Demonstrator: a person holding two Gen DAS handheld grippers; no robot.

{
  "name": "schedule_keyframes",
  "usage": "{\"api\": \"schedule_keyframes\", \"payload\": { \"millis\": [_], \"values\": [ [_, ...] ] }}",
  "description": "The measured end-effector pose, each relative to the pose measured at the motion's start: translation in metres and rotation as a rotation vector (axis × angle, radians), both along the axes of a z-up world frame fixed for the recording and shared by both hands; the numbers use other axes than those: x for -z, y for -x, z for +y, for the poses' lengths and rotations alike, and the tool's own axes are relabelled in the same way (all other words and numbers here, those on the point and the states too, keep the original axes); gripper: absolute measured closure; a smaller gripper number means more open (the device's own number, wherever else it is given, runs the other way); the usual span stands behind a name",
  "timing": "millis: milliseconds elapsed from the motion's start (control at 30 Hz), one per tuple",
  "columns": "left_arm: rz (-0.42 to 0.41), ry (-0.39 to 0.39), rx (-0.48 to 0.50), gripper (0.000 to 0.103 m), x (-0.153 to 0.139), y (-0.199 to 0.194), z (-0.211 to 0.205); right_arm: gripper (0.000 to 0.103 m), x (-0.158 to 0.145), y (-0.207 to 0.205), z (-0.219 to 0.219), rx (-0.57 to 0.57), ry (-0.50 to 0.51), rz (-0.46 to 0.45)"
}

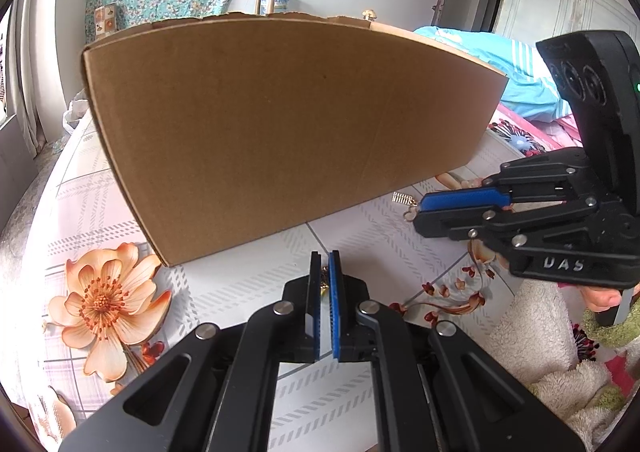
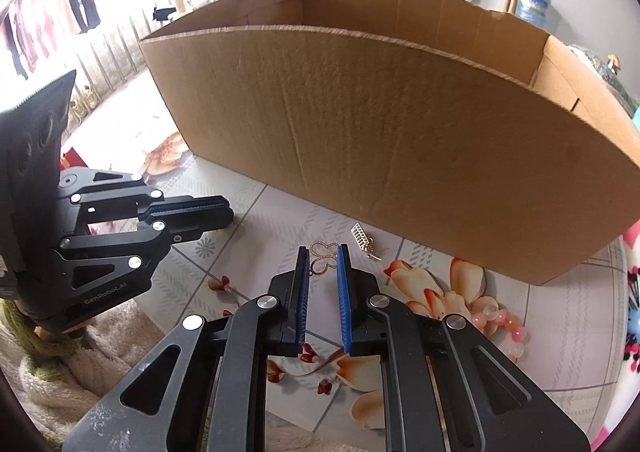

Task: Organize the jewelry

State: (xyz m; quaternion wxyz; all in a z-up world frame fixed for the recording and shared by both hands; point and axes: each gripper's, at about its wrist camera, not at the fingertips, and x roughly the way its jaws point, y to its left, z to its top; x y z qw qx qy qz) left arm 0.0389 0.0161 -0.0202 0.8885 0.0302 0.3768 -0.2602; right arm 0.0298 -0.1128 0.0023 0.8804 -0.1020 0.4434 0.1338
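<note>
1. jewelry at lower centre: left gripper (image 1: 325, 266) fingers pinch a small gold piece (image 1: 323, 286); a loose hold could drop it short of the cardboard box (image 1: 280, 123).
2. right gripper (image 2: 323, 258) fingers clasp the gold butterfly pendant (image 2: 323, 256) near the silver earring (image 2: 362, 236) on the floral sheet (image 2: 280, 219); it may slip.

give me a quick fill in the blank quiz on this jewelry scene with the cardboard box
1. The butterfly pendant sits between the pads of the ____ hand-held gripper.
2. The big box behind the jewelry is made of ____.
3. The tablecloth is printed with ____.
4. The left hand-held gripper pinches something small, so its jaws are nearly ____.

Missing words: right; cardboard; flowers; shut
</note>
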Motion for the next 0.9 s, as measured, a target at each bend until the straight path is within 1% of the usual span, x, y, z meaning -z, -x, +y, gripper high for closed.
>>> {"api": "schedule_keyframes", "payload": {
  "millis": [100,267,367,433,533,733,833,900],
  "values": [
    [-0.008,0.019,-0.003,0.1,-0.004,0.002,0.005,0.092,-0.009,0.004,-0.007,0.015,-0.027,-0.015],
    [-0.017,0.078,0.002,0.1,-0.019,0.007,0.016,0.092,-0.026,0.015,-0.022,0.037,-0.091,-0.049],
    [-0.013,0.131,0.007,0.1,-0.03,0.01,0.024,0.092,-0.038,0.023,-0.031,0.044,-0.139,-0.077],
    [-0.004,0.187,0.012,0.1,-0.042,0.013,0.031,0.092,-0.043,0.025,-0.038,0.043,-0.175,-0.092],
    [-0.018,0.24,0.027,0.1,-0.063,0.021,0.036,0.092,-0.058,0.033,-0.049,0.033,-0.235,-0.132],
    [-0.103,0.284,0.073,0.1,-0.113,0.031,0.031,0.092,-0.091,0.038,-0.06,0.003,-0.321,-0.221],
    [-0.153,0.262,0.09,0.1,-0.134,0.027,0.021,0.092,-0.109,0.029,-0.066,-0.005,-0.307,-0.27],
    [-0.175,0.243,0.096,0.1,-0.146,0.017,0.013,0.092,-0.117,0.021,-0.065,-0.015,-0.299,-0.285]
  ]
}}
